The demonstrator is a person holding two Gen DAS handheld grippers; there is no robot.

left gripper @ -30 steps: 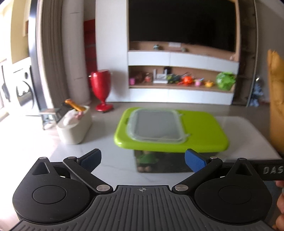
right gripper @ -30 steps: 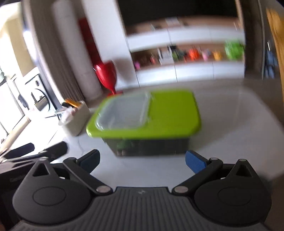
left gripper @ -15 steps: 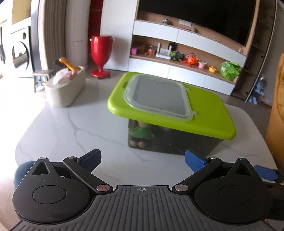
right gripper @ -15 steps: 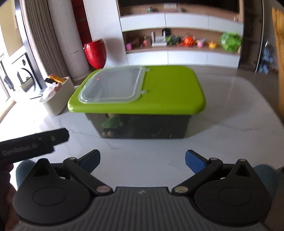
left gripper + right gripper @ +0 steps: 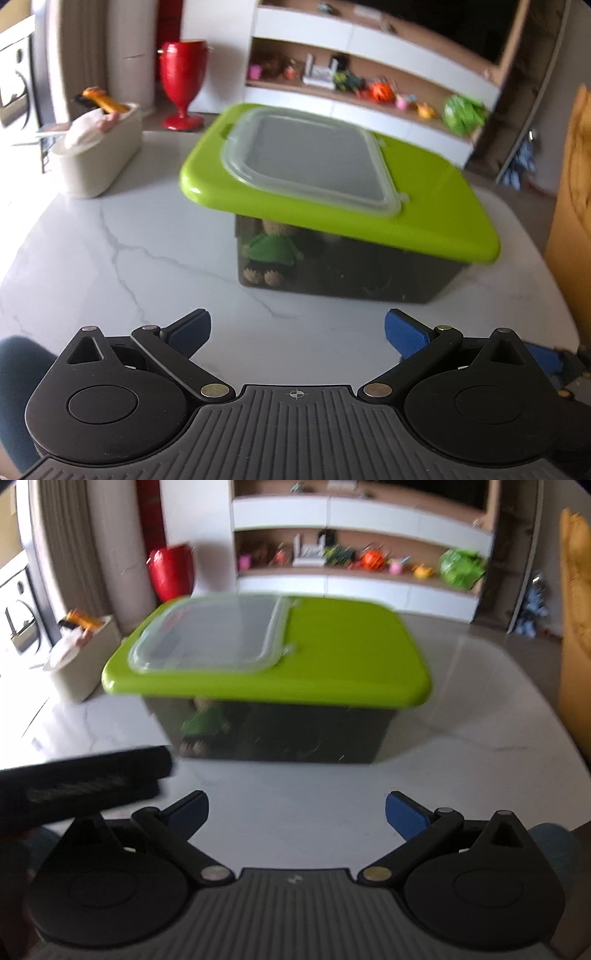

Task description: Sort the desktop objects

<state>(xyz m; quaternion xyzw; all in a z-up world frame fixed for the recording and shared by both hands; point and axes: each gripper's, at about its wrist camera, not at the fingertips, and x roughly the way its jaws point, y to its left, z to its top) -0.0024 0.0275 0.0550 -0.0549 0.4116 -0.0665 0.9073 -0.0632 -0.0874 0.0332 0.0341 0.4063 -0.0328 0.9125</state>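
A dark storage box with a lime green lid (image 5: 436, 225) (image 5: 354, 653) stands on the white marble table (image 5: 110, 251) (image 5: 480, 738). A clear flap (image 5: 306, 158) (image 5: 210, 638) lies shut in the lid's left half. A knitted doll in green (image 5: 271, 254) (image 5: 203, 725) shows through the box's wall. My left gripper (image 5: 297, 330) is open and empty, above the table in front of the box. My right gripper (image 5: 295, 808) is open and empty, also in front of the box. The left gripper's body (image 5: 81, 779) shows at the left of the right wrist view.
A cream tub (image 5: 99, 162) (image 5: 79, 664) holding a pale cloth and an orange-handled tool stands at the table's far left. A red vase (image 5: 183, 77) and toy shelves (image 5: 369, 92) lie beyond the table. A yellow chair (image 5: 576, 206) is at the right.
Both grippers have moved closer to the box and stayed open. The box looks larger in both views.
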